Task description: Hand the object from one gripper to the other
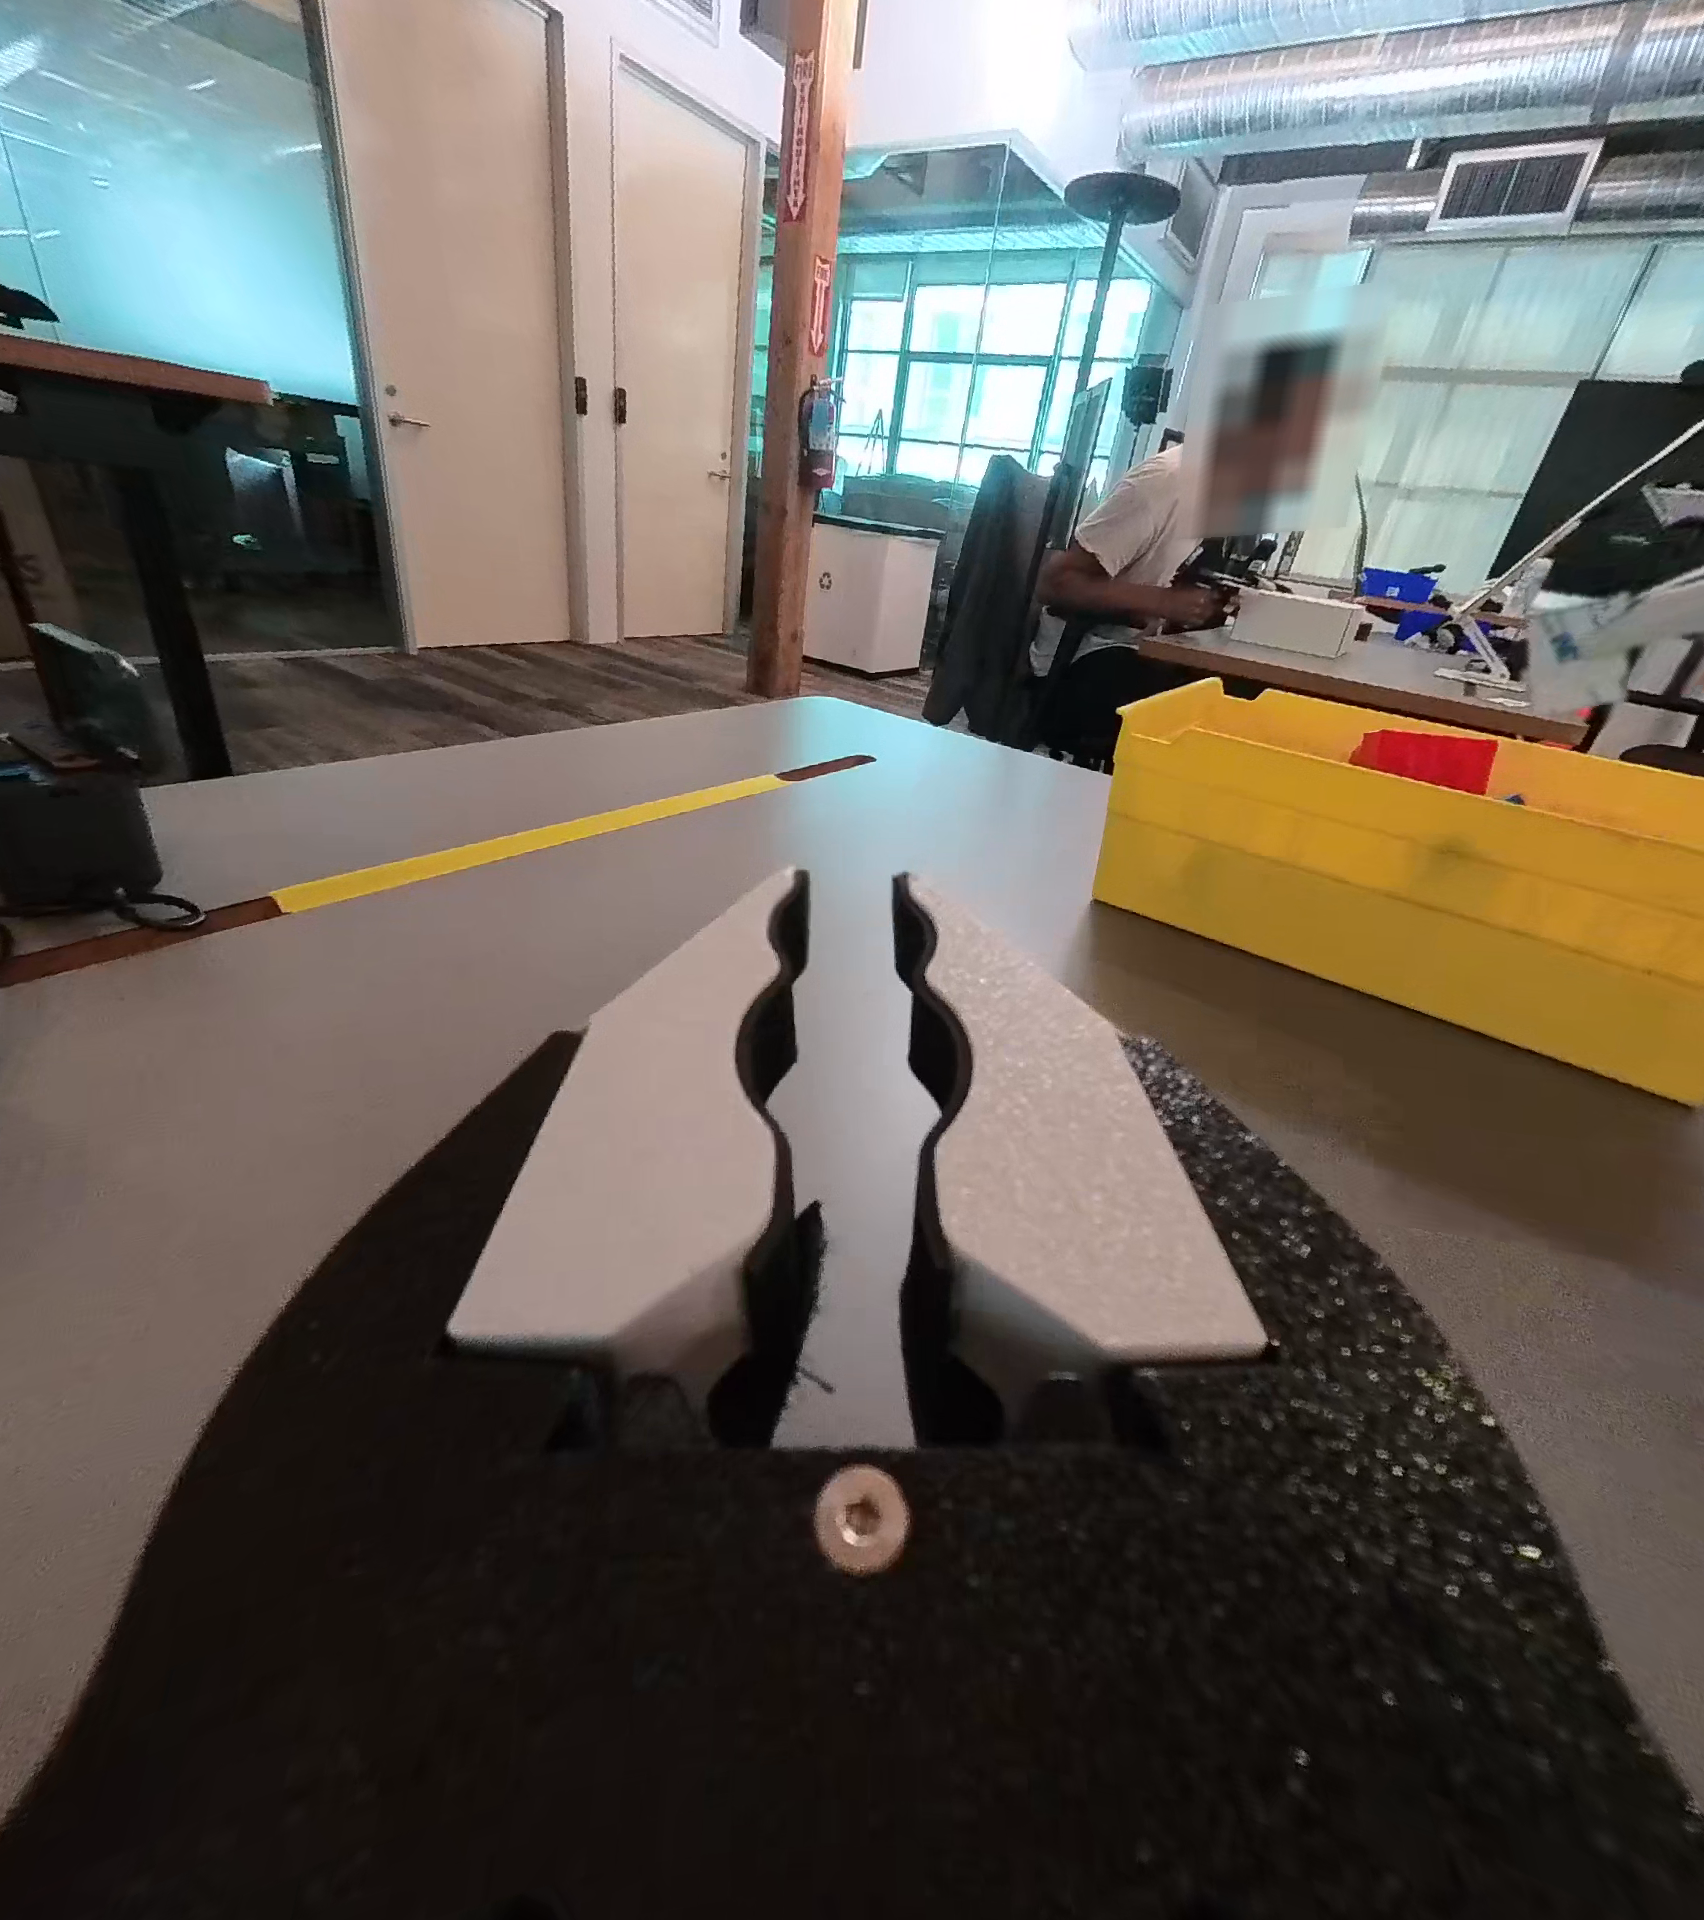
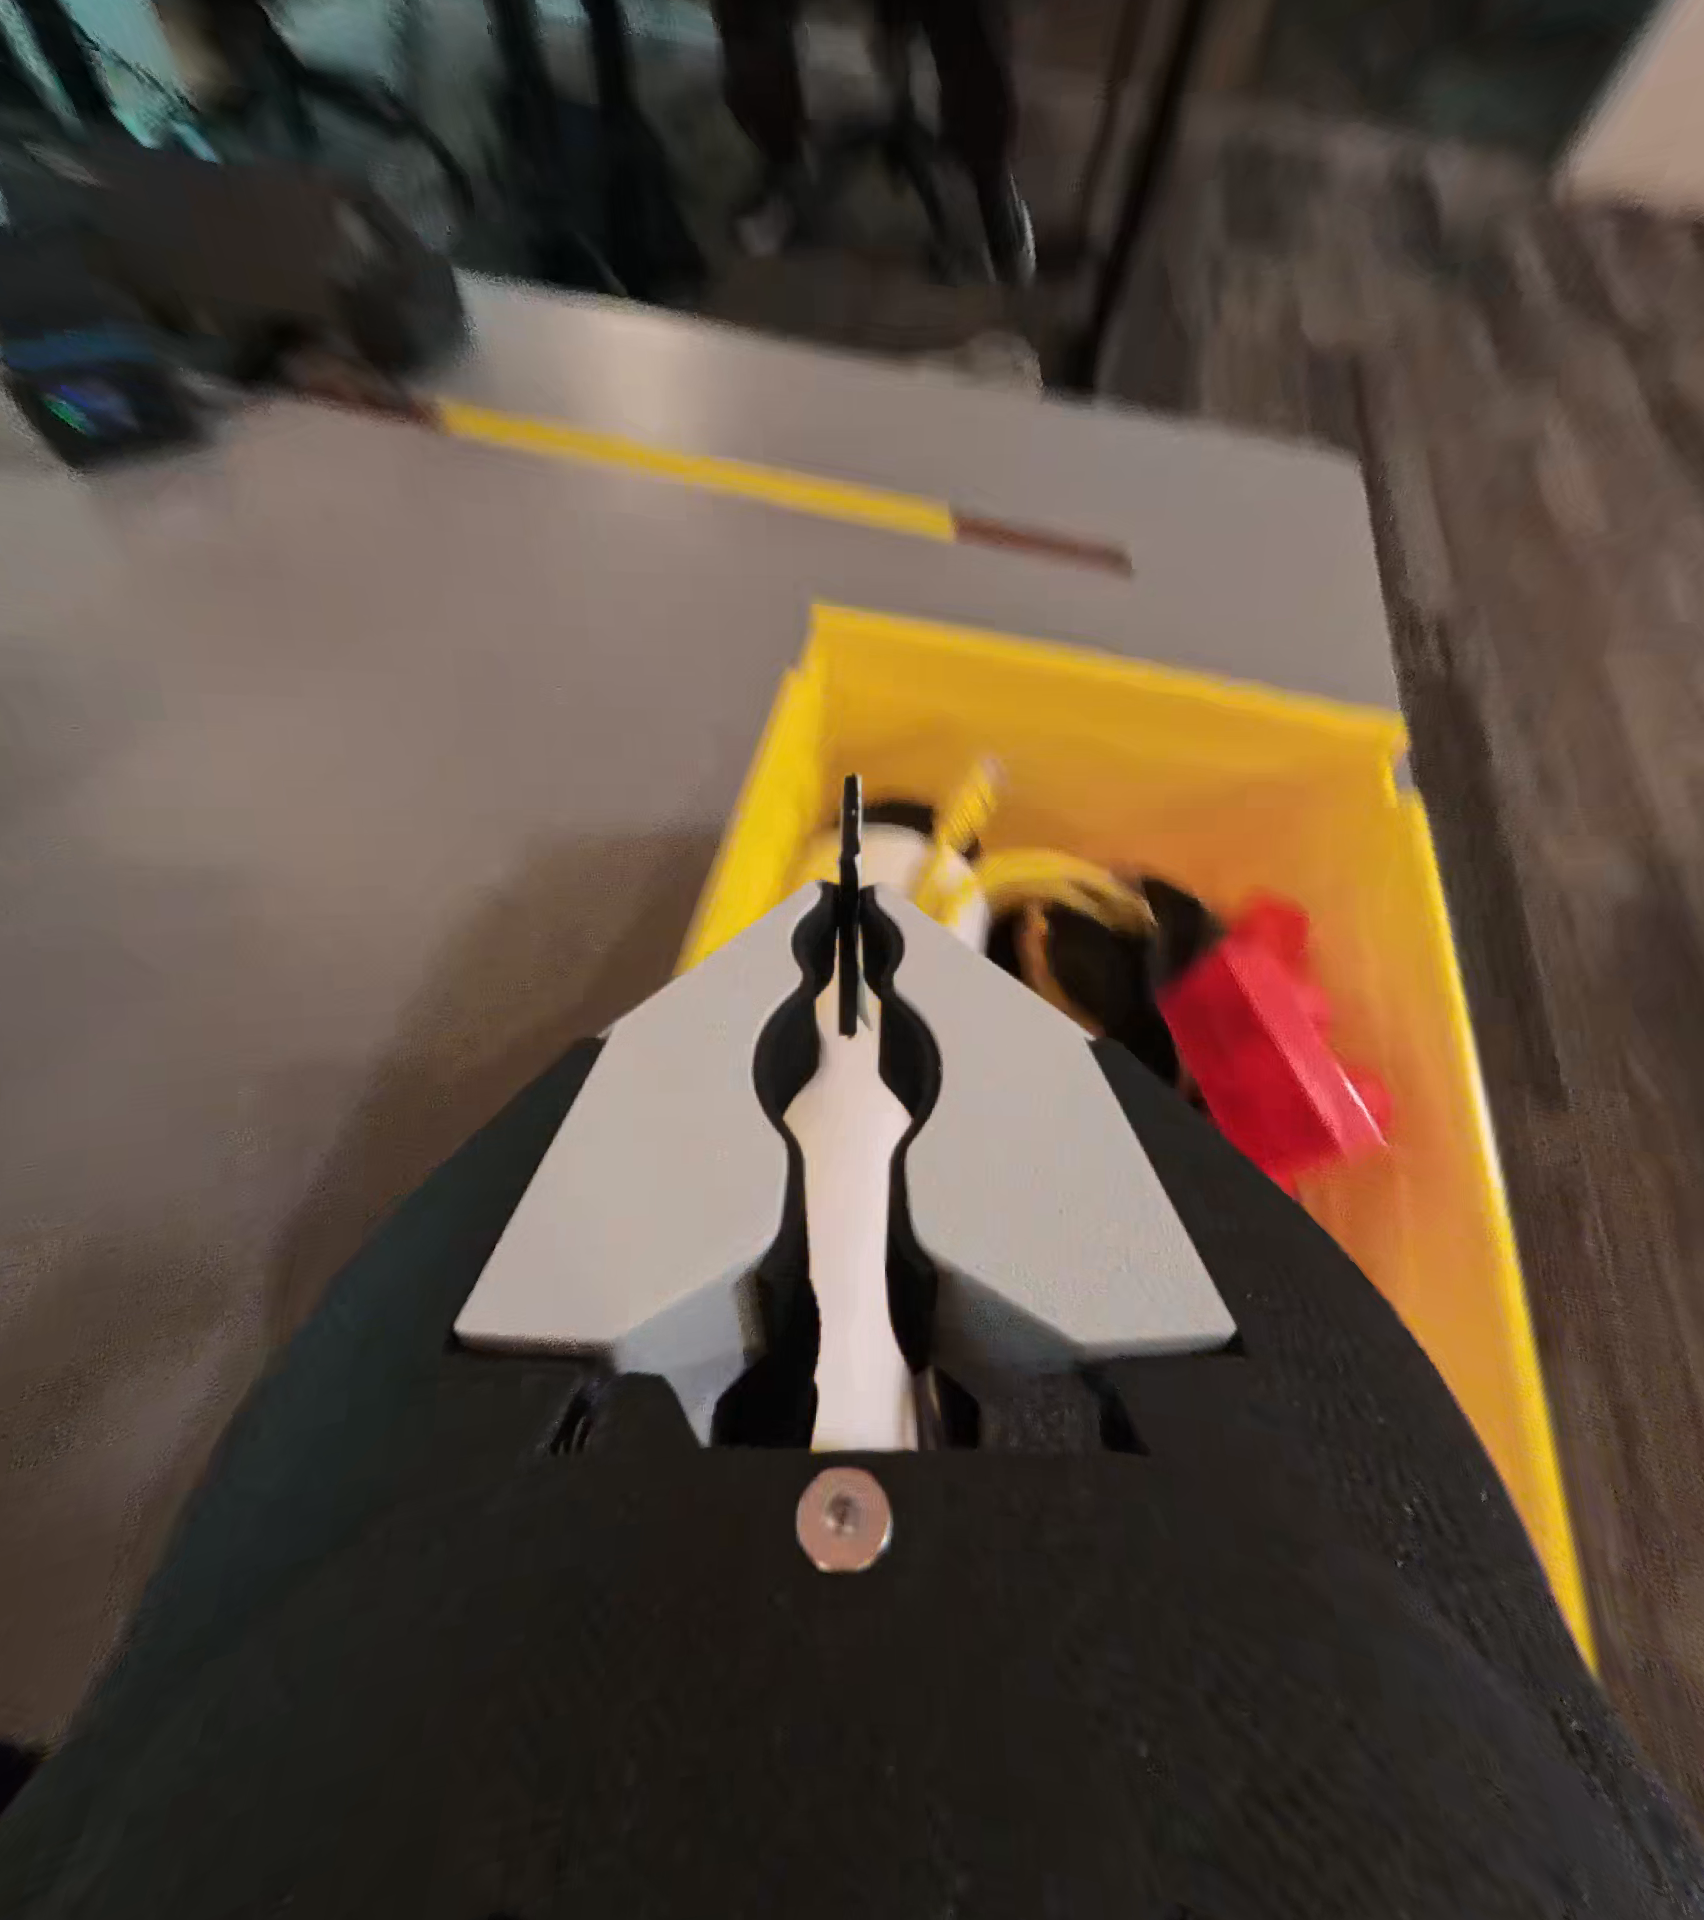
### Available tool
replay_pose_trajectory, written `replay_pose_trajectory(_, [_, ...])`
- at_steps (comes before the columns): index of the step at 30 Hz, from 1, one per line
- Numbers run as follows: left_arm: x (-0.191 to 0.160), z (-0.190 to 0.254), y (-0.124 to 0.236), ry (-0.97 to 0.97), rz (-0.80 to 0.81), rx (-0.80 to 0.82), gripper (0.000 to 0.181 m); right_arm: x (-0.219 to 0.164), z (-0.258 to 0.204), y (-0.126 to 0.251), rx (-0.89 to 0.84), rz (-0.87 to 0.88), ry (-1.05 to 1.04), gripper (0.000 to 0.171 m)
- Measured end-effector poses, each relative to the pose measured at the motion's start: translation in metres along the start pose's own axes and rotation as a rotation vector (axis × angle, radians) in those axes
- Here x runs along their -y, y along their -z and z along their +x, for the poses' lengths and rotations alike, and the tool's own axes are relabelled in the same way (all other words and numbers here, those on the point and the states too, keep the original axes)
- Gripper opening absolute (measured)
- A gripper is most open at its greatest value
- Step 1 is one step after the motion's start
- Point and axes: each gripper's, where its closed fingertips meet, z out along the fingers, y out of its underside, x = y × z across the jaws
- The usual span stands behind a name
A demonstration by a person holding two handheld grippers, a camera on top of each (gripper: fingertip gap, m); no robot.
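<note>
My right gripper (image 2: 850, 904) is shut on a thin flat black object (image 2: 849, 831), seen edge-on and sticking out past the fingertips. It hovers over the near-left part of a yellow bin (image 2: 1087, 717). My left gripper (image 1: 850, 883) is low over the grey table (image 1: 308, 1091), left of the bin (image 1: 1399, 935); its jaws stand a little apart with nothing between them. The right gripper shows blurred at the upper right edge of the left wrist view (image 1: 1658, 592), above the bin.
The bin holds a red block (image 2: 1263, 1029), a yellow cable (image 2: 1066, 883) and a white item (image 2: 858, 1195). A yellow tape strip (image 1: 536, 836) crosses the table. Dark devices and cables (image 1: 58, 821) sit at the table's left. A person (image 1: 1128, 561) sits at a far desk.
</note>
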Motion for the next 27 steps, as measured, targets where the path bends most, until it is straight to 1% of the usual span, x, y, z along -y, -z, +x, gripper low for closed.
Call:
replay_pose_trajectory(2, [0.0, -0.001, 0.0, 0.003, 0.001, 0.002, 0.013, -0.032, 0.021, 0.005, -0.038, -0.157, -0.057, 0.002])
replay_pose_trajectory(4, [0.001, -0.001, 0.001, 0.005, 0.007, 0.004, 0.013, -0.063, 0.033, 0.011, -0.078, -0.312, -0.064, 0.002])
replay_pose_trajectory(7, [0.001, -0.003, 0.001, 0.016, 0.012, 0.008, 0.013, -0.093, 0.041, 0.018, -0.094, -0.463, -0.07, 0.002])
replay_pose_trajectory(10, [0.001, -0.004, 0.001, 0.021, 0.011, 0.004, 0.013, -0.105, 0.047, 0.022, -0.112, -0.526, -0.095, 0.003])
replay_pose_trajectory(13, [0.001, -0.005, 0.001, 0.018, 0.012, 0.004, 0.013, -0.108, 0.05, 0.022, -0.133, -0.545, -0.111, 0.021])
replay_pose_trajectory(15, [0.002, -0.005, 0.0, 0.014, 0.013, 0.006, 0.013, -0.101, 0.05, 0.021, -0.156, -0.517, -0.096, 0.026])
replay_pose_trajectory(17, [0.001, -0.007, 0.0, 0.009, 0.014, 0.02, 0.014, -0.083, 0.048, 0.021, -0.181, -0.429, -0.063, 0.026])
replay_pose_trajectory(18, [-0.001, -0.009, 0.0, 0.008, 0.013, 0.028, 0.015, -0.067, 0.041, 0.019, -0.178, -0.356, -0.041, 0.026])
replay_pose_trajectory(20, [-0.002, -0.011, -0.001, -0.004, 0.009, 0.052, 0.016, -0.024, 0.016, 0.012, -0.15, -0.149, 0.037, 0.025])
replay_pose_trajectory(22, [-0.002, -0.015, -0.002, -0.024, 0.003, 0.087, 0.017, 0.024, -0.026, 0.007, -0.091, 0.103, 0.147, 0.025])
replay_pose_trajectory(24, [-0.003, -0.017, -0.002, -0.057, -0.012, 0.125, 0.017, 0.066, -0.077, 0.002, -0.004, 0.374, 0.226, 0.025])
replay_pose_trajectory(26, [-0.005, -0.017, -0.002, -0.111, -0.035, 0.155, 0.019, 0.09, -0.124, -0.008, 0.091, 0.599, 0.209, 0.025])
replay_pose_trajectory(27, [-0.006, -0.015, -0.003, -0.142, -0.046, 0.153, 0.021, 0.095, -0.144, -0.019, 0.139, 0.665, 0.166, 0.031])
